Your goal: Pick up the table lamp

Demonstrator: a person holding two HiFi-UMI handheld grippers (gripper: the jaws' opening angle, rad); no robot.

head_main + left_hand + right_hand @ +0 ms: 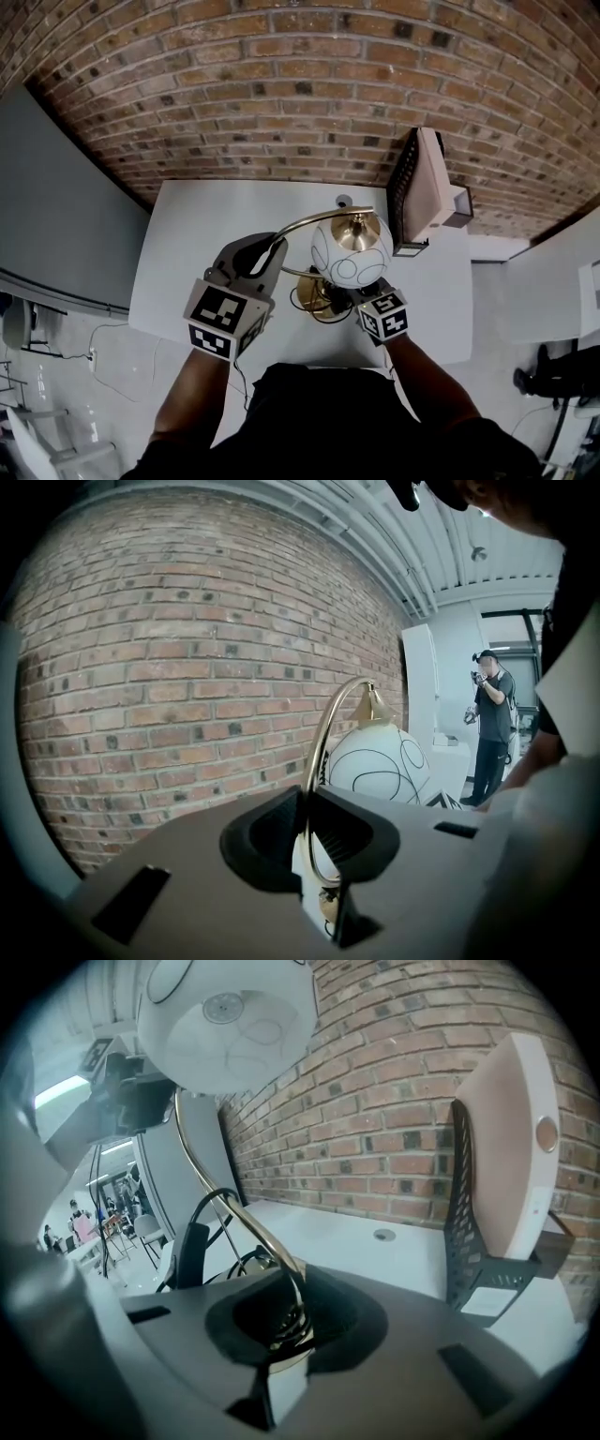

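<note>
the table lamp [352,251] stands in the lower middle of the head view, near the front edge of the white desk [202,225]. its white globe shade [380,761] hangs from a thin curved brass arm [322,747].

the left tool [274,246] is clamped narrow on that arm partway up the arc. in the left gripper view the left tool [307,808] has the brass rod pinched between its two dark pads. the right tool [345,298] is closed low on the same stem, just above the brass base [323,305]. the right gripper view shows the right tool [286,1312] gripping the rod, with loops of black power cord [202,1213] right beside the jaws. i cannot tell whether the base is touching the desk.

risks, as i judge them:
- the rod is thin, round and polished, so it could twist or slide in either grip, and the heavy-looking shade would swing down.
- if the two tools move unevenly, the arm could bend or tip.
- the coiled cord may catch on the base or the desk edge and jerk the lamp.
- the wire mesh rack [405,192] holding a pale panel [514,1138] sits close on the right of the head view, so a sideways swing could knock the globe against it.
</note>
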